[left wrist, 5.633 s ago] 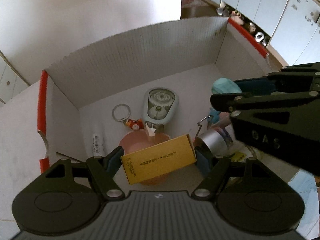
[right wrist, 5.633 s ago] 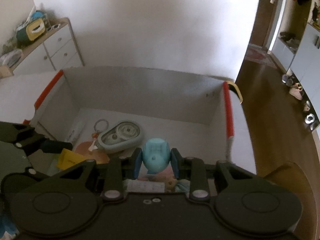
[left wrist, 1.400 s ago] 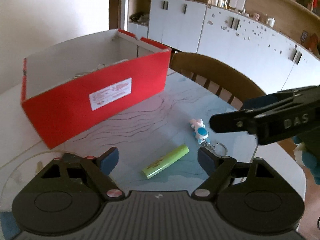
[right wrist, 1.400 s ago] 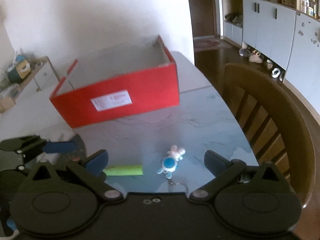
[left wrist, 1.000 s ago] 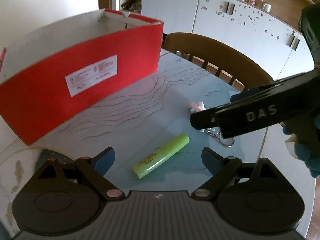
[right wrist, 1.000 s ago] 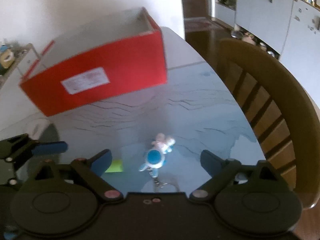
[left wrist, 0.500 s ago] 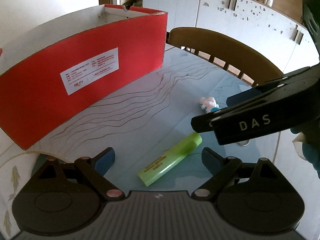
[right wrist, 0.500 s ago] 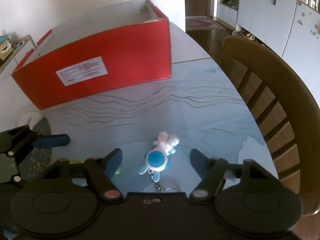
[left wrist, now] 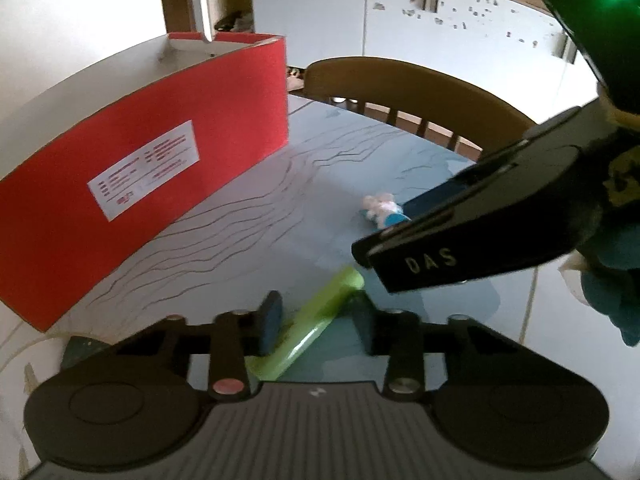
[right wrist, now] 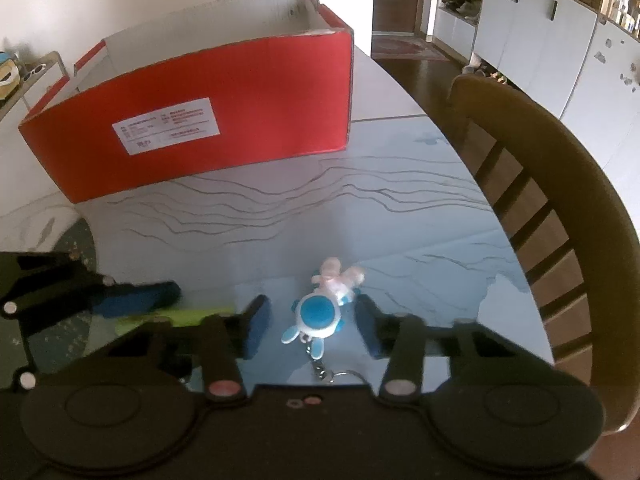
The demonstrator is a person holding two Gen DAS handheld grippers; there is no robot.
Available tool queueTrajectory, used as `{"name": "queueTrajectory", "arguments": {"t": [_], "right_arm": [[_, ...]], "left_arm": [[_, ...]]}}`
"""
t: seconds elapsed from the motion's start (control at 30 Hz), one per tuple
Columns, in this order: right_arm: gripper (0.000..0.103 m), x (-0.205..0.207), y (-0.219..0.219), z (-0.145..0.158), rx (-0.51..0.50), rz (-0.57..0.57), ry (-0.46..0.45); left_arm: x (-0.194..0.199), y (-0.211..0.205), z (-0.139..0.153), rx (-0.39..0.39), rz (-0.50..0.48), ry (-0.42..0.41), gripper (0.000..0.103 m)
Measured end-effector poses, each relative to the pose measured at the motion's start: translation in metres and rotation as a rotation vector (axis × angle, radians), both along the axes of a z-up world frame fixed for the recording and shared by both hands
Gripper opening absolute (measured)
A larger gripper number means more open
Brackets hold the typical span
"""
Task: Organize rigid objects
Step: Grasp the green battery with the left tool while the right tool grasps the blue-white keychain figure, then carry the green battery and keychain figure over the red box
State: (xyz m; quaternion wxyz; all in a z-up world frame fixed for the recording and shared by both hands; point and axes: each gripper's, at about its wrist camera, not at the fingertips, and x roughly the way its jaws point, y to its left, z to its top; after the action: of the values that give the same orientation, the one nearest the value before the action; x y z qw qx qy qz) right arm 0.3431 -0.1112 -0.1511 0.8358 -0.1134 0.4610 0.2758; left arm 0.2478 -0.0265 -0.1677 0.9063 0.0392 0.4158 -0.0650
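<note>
Risk first: your two grippers crowd each other over one small patch of the pale blue patterned table (right wrist: 400,216), and a clash of the black frames could knock either piece away before you close on it. Your left gripper (left wrist: 316,318) has its fingers part-open and not yet clamped, straddling the slim lime-green cylinder (left wrist: 308,322), which lies flat at a slant across the gap, so the pads may catch it off-square and let it roll or swivel out. Your right gripper (right wrist: 310,326) is likewise open, its fingers either side of the small round blue-and-white keychain figure (right wrist: 318,314), whose chain and ring trail back toward the camera and could drag or snag. Both pieces lie on the table, near each other, well short of the open red cardboard box with the white label (right wrist: 200,120) where they likely belong.
</note>
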Motion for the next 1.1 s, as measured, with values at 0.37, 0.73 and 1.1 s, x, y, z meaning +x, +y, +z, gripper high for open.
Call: {"name": "queueTrajectory", "arguments": {"t": [0.37,0.73,1.1], "right_arm": [[0.027,-0.002,-0.016,0.007,0.034,-0.018,0.0],[0.027,-0.023,-0.022,0.041,0.091,0.055,-0.019],[0.027,-0.035,-0.023,0.09,0.123,0.158,-0.055]], "left_arm": [[-0.002,0.004,0.005,-0.071,0.063,0.05,0.016],[-0.015,0.024,0.023,-0.176,0.178,0.058,0.016],[-0.029,0.038,0.067,-0.217,0.246,0.002,0.016]]}}
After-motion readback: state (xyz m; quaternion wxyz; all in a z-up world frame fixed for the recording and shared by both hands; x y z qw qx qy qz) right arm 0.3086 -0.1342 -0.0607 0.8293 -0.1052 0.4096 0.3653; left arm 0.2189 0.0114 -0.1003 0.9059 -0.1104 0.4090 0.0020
